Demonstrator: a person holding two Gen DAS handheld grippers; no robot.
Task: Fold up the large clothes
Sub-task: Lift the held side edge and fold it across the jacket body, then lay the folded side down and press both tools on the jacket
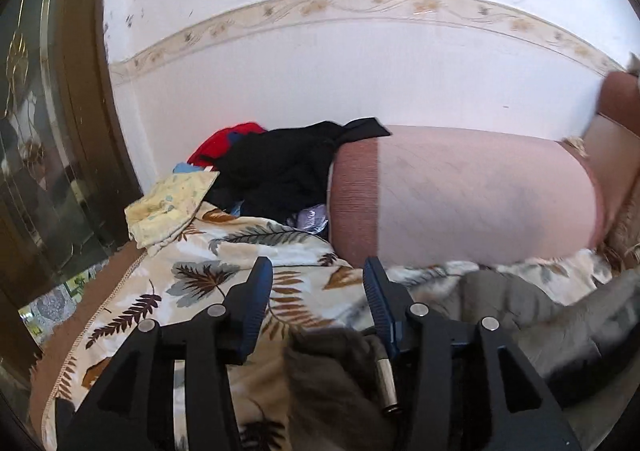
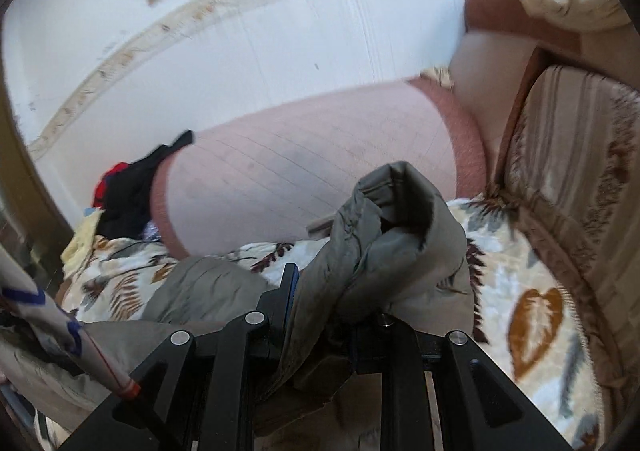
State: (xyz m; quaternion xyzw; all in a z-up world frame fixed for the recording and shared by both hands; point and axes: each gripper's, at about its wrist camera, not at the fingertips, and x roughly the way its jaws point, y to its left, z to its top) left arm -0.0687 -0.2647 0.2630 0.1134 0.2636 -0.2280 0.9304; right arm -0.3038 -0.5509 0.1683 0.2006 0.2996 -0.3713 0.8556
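The grey jacket (image 2: 384, 235), soft, light, probably slippery, lies on the leaf-print sofa cover (image 1: 192, 275), bunched between the right gripper (image 2: 332, 291) fingers pinching it, while the left gripper (image 1: 318, 283) fingers stand spread and empty; better grips are hem or collar edges.

A sofa (image 2: 580, 155) under a leaf-print throw (image 1: 192, 283) carries a grey jacket (image 2: 400, 235) and piled clothes (image 1: 276, 167).
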